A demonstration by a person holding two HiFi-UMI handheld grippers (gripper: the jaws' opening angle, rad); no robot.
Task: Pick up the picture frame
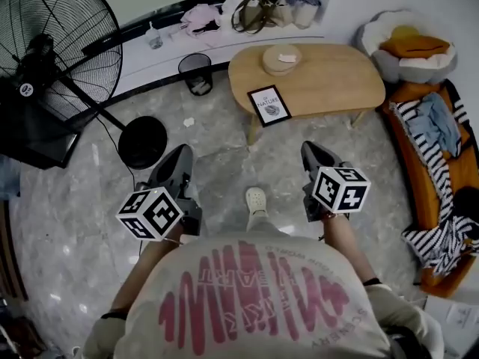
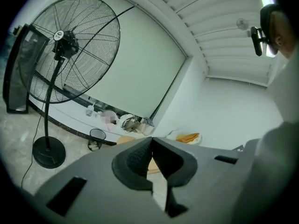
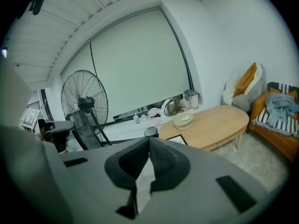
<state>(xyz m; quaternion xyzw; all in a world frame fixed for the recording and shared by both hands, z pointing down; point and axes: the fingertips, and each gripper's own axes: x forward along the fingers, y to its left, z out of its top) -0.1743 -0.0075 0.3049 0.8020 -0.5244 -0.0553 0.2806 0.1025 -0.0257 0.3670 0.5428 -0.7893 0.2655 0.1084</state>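
Observation:
A black picture frame (image 1: 269, 105) with a white print lies flat on the near left corner of a low oval wooden table (image 1: 329, 81). Its corner shows in the right gripper view as the frame (image 3: 178, 139), just past the jaws. My left gripper (image 1: 179, 161) and right gripper (image 1: 313, 154) hang over the marble floor, well short of the table. Both are shut with nothing between the jaws. In its own view the left gripper (image 2: 152, 141) points toward the table, mostly hidden behind the jaws. The right gripper (image 3: 149, 141) points at the table's left end.
A round wooden bowl (image 1: 281, 58) sits on the table behind the frame. A large black standing fan (image 1: 63, 51) and its base (image 1: 142, 142) stand to the left, with a mesh bin (image 1: 196, 73) by the wall. An orange sofa (image 1: 441, 170) with clothes lies right.

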